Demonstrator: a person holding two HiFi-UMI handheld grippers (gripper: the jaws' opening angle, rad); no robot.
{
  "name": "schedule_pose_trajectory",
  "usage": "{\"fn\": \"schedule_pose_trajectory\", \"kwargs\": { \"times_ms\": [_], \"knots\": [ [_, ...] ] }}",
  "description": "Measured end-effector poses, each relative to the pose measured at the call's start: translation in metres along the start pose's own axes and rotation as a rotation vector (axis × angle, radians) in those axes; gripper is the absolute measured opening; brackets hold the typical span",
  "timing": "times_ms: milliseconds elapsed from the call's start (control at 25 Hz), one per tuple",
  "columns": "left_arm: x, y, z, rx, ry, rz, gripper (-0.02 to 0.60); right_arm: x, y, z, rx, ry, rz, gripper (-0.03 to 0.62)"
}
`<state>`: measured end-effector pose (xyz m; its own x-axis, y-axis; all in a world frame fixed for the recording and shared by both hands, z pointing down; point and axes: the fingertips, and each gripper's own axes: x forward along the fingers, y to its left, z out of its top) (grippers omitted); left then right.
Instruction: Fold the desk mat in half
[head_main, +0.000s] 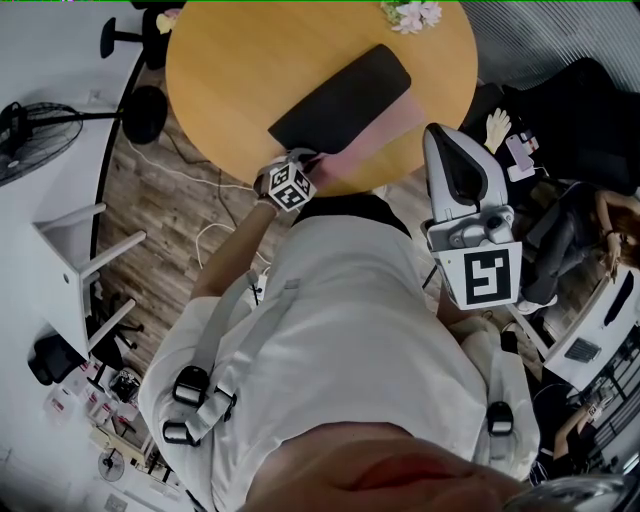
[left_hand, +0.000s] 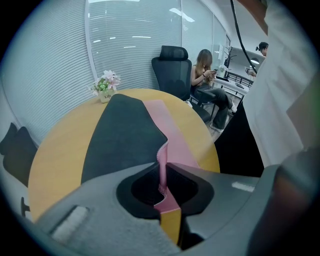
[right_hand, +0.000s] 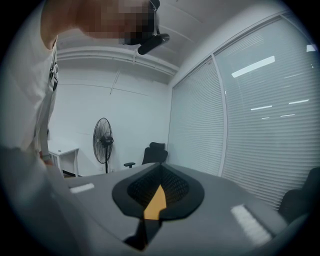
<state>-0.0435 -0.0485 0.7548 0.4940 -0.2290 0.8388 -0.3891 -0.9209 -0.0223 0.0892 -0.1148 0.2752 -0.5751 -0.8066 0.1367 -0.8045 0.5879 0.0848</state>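
The desk mat (head_main: 340, 100) lies on the round wooden table (head_main: 230, 70), black side up, with a pink strip (head_main: 378, 138) of its underside showing along the right edge. My left gripper (head_main: 312, 162) is at the mat's near end, shut on the pink edge. In the left gripper view the mat (left_hand: 125, 135) curls up into the left gripper (left_hand: 164, 169), pinched between the jaws. My right gripper (head_main: 452, 160) is held off the table's right side, jaws together with nothing in them; the right gripper (right_hand: 159, 175) faces the room.
A small flower pot (head_main: 410, 14) stands at the table's far edge. A standing fan (head_main: 30, 135) and white desk are at the left. A seated person (left_hand: 207, 85) and an office chair (left_hand: 172, 65) are beyond the table on the right.
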Motion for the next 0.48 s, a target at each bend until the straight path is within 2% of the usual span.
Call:
{"fn": "schedule_pose_trajectory", "kwargs": {
  "times_ms": [200, 480],
  "knots": [
    [-0.001, -0.015, -0.003, 0.081, 0.030, -0.015, 0.040, -0.007, 0.001, -0.002, 0.009, 0.004, -0.004, 0.005],
    [-0.002, -0.028, -0.005, 0.128, 0.048, -0.025, 0.040, -0.015, 0.001, -0.003, 0.016, 0.000, -0.007, 0.005]
  ]
}}
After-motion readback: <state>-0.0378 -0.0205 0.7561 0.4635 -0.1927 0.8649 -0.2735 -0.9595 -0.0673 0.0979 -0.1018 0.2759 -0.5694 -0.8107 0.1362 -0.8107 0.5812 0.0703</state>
